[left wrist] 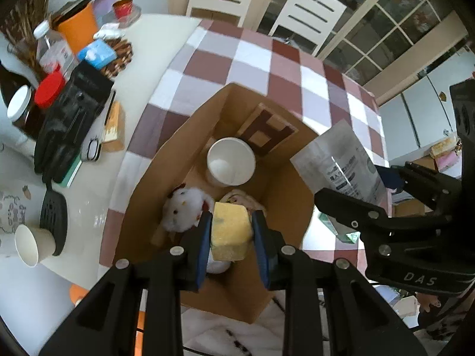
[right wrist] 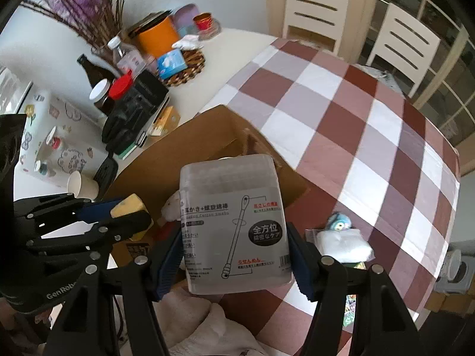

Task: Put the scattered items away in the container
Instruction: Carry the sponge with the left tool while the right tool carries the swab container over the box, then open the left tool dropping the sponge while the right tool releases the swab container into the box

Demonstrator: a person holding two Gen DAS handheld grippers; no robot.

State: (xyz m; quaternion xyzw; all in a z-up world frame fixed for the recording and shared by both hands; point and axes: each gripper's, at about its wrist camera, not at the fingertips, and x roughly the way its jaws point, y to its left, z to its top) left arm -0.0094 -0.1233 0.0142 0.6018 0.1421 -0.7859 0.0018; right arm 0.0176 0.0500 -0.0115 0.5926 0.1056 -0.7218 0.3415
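My left gripper [left wrist: 231, 231] is shut on a yellow sponge [left wrist: 230, 231] and hangs over the open cardboard box [left wrist: 142, 195]. Inside the box lie a white paper cup [left wrist: 231, 160], a white plush toy [left wrist: 185, 210] and a brown-and-tan patterned item [left wrist: 267, 130]. My right gripper [right wrist: 236, 243] is shut on a clear plastic cotton-swab box [right wrist: 234, 222], held above the cardboard box's [right wrist: 207, 136] right edge. Each gripper shows in the other's view: the right one [left wrist: 365, 184] at the right, the left one [right wrist: 130, 213] at the left with the sponge [right wrist: 127, 207].
A checked cloth [right wrist: 356, 118] covers the table. On it by the box lie a white packet [right wrist: 344, 243] and a small blue toy [right wrist: 338, 222]. Bottles, jars, an orange tub [right wrist: 156, 35], a black spatula [left wrist: 53, 216] and a paper cup [left wrist: 32, 244] crowd the left side. White chairs [right wrist: 400, 41] stand behind.
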